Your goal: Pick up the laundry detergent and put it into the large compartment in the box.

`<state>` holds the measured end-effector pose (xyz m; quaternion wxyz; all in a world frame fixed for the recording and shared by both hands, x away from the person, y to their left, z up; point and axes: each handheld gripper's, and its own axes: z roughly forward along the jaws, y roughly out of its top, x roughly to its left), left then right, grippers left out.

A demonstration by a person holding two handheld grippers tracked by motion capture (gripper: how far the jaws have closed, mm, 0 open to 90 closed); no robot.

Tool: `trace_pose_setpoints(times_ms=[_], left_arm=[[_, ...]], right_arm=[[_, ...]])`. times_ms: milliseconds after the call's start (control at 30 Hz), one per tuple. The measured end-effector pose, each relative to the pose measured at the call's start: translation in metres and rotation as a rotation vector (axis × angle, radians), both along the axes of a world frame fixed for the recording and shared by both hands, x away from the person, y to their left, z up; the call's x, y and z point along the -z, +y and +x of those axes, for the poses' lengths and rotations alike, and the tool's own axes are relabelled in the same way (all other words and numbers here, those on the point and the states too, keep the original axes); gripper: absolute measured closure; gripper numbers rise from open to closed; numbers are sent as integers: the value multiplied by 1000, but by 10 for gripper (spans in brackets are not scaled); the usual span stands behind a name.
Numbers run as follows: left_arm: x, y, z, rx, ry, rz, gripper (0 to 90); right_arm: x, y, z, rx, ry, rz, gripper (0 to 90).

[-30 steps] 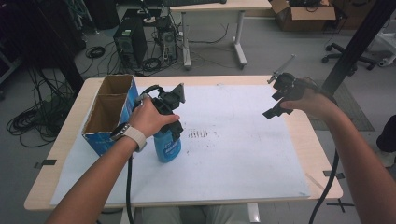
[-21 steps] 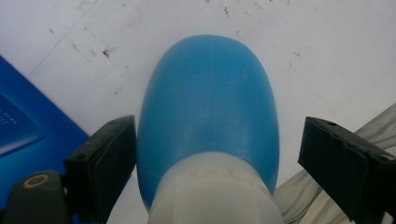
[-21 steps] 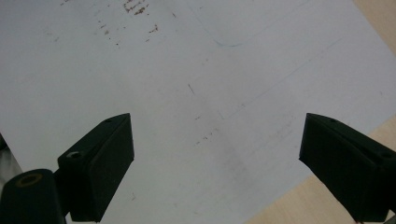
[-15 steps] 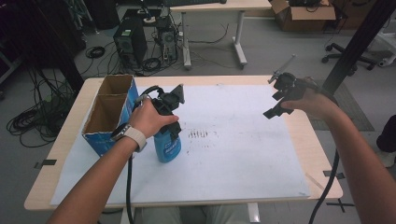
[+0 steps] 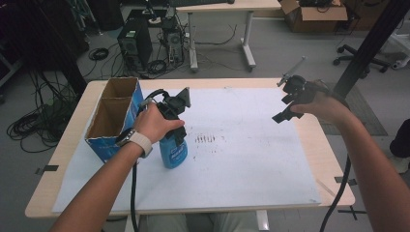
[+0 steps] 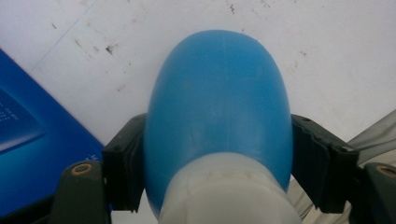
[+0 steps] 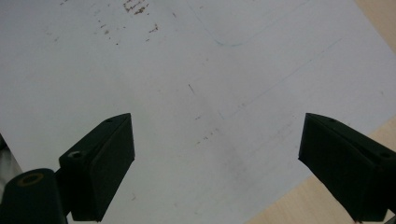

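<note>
A blue plastic bottle (image 5: 174, 151) with a pale cap (image 6: 229, 193) stands upright on the white sheet (image 5: 241, 164), just right of the cardboard box. My left gripper (image 5: 173, 126) comes down over its top. Its jaws have just been closing, and in the left gripper view the pads (image 6: 125, 170) now press on both sides of the bottle (image 6: 217, 102). My right gripper (image 5: 289, 102) hovers above the sheet's far right side. Its jaws stand wide open over the bare sheet (image 7: 187, 93) with nothing between them.
An open blue cardboard box (image 5: 113, 116) with two compartments sits at the table's left. Dark smudges (image 5: 205, 139) mark the sheet's middle. The wooden table edge (image 5: 333, 159) runs along the right. Computers and cables lie on the floor beyond.
</note>
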<state>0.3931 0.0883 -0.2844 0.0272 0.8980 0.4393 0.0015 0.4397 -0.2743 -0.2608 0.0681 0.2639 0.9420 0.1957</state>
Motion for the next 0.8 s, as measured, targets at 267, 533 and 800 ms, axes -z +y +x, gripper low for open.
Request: trace_pose_setpoints(times_ms=[267,533,800], left_arm=[[0,1,1,5,-4,13,366],[-1,2,0,13,-11,13,373],[-14,4,-2,-24,-12,20,374]], right_arm=[[1,0,0,1,0,2,107],[1,-2,0,4,0,5,110],[-1,-2,-1,4,-1,8,111]])
